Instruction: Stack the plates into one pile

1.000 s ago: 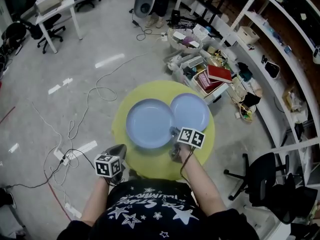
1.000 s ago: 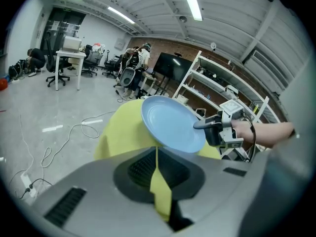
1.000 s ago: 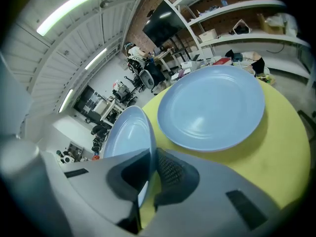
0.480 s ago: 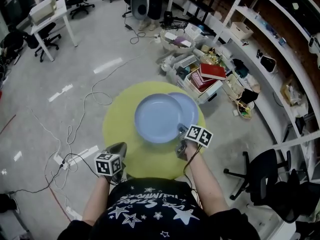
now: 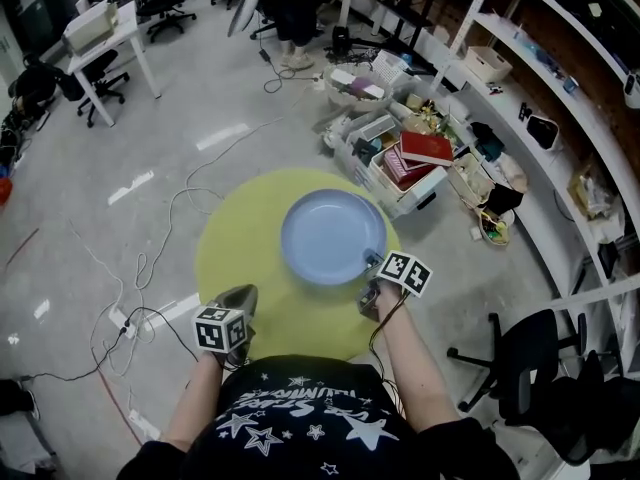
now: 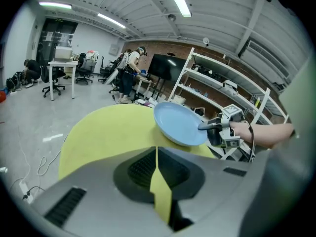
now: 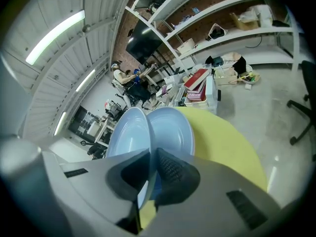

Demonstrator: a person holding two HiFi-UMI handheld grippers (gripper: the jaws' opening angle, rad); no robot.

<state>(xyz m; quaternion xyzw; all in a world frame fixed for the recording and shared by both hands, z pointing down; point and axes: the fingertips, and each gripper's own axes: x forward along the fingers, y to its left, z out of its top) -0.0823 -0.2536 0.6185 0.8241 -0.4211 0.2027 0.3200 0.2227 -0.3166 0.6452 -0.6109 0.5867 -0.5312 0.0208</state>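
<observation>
Grey fingers (image 7: 174,174) of the right gripper (image 7: 150,154) were clamped on the near rim of the top plate (image 7: 126,132), a blue one. It was held up at a slant. Just beside it and a little lower lay the bottom plate (image 7: 174,126), also blue, flat on the round yellow bench (image 7: 224,144). In the head view the top plate (image 5: 330,236) sat almost right over the other one, so only 1 round shape showed there. The right gripper (image 5: 374,262) was at its near edge. I could not tell if the 2 plates touched.

The left gripper (image 6: 157,149) had its fingers close together with nothing between them. It hung over the near side of the bench, well apart from the plates.

The top plate looked hard, smooth and shiny, so it was likely slippery and could chip or crack if it fell. It would not bend. Held by 1 edge only, its weight would pull the far side down, so the grip had to be firm. The rim was the best place to hold it, because the middle was too wide to pinch. It should go down softly, lined up on the bottom plate.
</observation>
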